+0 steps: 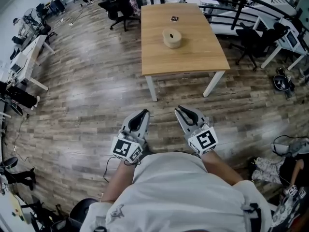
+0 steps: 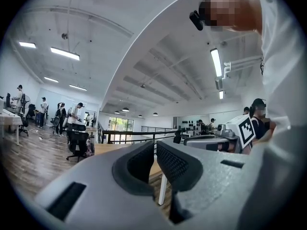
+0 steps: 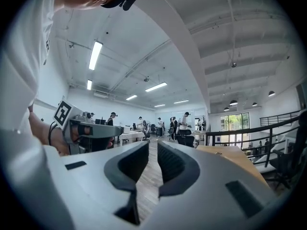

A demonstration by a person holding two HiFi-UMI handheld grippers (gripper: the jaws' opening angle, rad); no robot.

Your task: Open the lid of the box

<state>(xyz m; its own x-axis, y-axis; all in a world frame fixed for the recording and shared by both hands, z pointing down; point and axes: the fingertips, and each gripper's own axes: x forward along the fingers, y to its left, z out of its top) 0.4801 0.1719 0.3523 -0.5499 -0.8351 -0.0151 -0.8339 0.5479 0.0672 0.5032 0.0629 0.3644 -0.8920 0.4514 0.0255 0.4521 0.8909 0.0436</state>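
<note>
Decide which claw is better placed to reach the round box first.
Right, marginally. Both the right claw and left claw hang empty by the person's body, short of the table. The round box lies nearer the right claw's line; its jaws stand slightly apart, the left's shut.

Floor (image 1: pixel 87 81): glossy wood planks.
Table (image 1: pixel 159 57): light wood, white legs.
Chairs (image 1: pixel 117 8): black, beside table.
Desks (image 1: pixel 26 57): white, at left.
Railing (image 2: pixel 129 133): black, behind table.
Ceiling (image 2: pixel 158 47): white, with strip lights (image 2: pixel 64 53).
Window (image 2: pixel 121 124): bright, far end.
</note>
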